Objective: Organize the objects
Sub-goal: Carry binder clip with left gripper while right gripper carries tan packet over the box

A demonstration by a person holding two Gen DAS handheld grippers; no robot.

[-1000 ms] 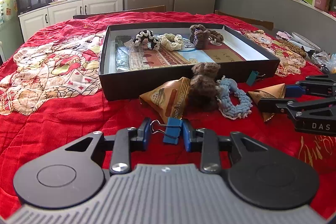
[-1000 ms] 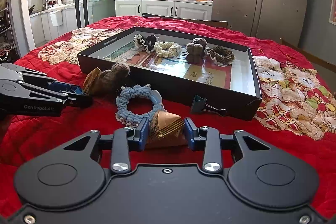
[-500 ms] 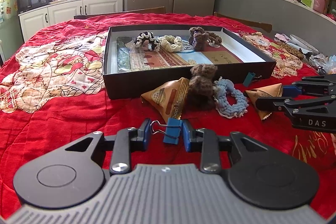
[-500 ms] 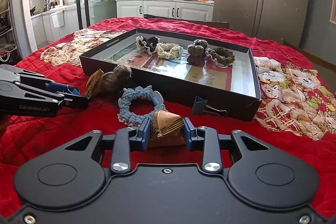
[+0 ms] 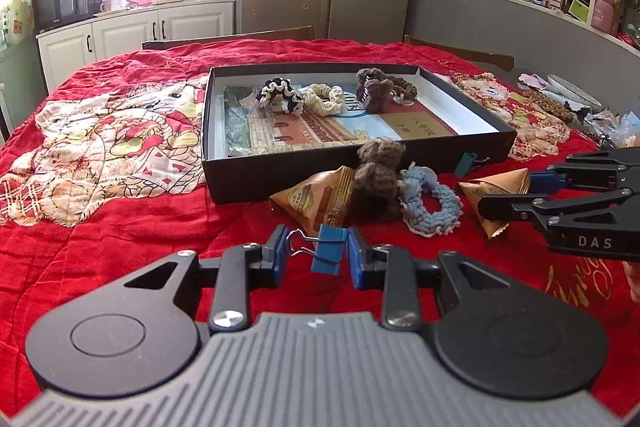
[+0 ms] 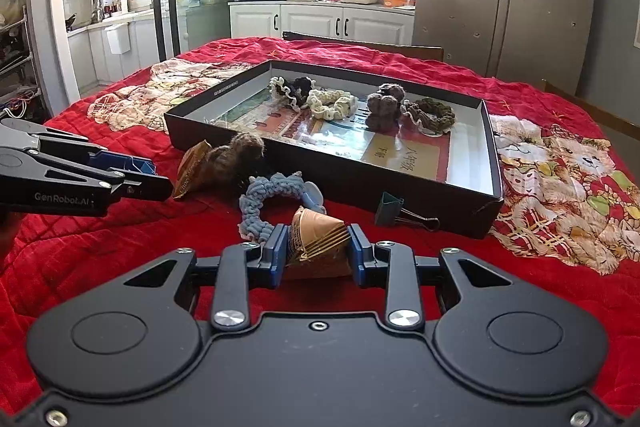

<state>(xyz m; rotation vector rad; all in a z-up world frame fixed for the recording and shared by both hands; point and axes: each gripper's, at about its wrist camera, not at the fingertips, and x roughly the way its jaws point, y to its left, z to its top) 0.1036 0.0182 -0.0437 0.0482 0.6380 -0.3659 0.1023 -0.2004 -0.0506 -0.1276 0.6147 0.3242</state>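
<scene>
My left gripper (image 5: pixel 316 253) is shut on a small blue binder clip (image 5: pixel 330 249), its wire handles pointing left, just above the red cloth. My right gripper (image 6: pixel 317 253) is shut on a brown triangular snack packet (image 6: pixel 316 239); in the left wrist view that packet (image 5: pixel 496 187) sticks out from the right gripper (image 5: pixel 516 195). The left gripper (image 6: pixel 148 175) reaches in at the left edge of the right wrist view. Behind both stands an open black box (image 5: pixel 224 187) holding three scrunchies and a brown knitted toy (image 6: pixel 384 107).
In front of the box lie a second brown packet (image 5: pixel 316 199), a brown knitted piece (image 5: pixel 376 175), a light blue scrunchie (image 5: pixel 432 203) and a teal binder clip (image 6: pixel 390 213). The red cloth (image 5: pixel 120 227) covers the table. Small clutter sits at the far right edge (image 5: pixel 568 103).
The right jaws have narrowed slightly on the packet. The left gripper with its clip has drifted a little, so the box sits lower in its view.
</scene>
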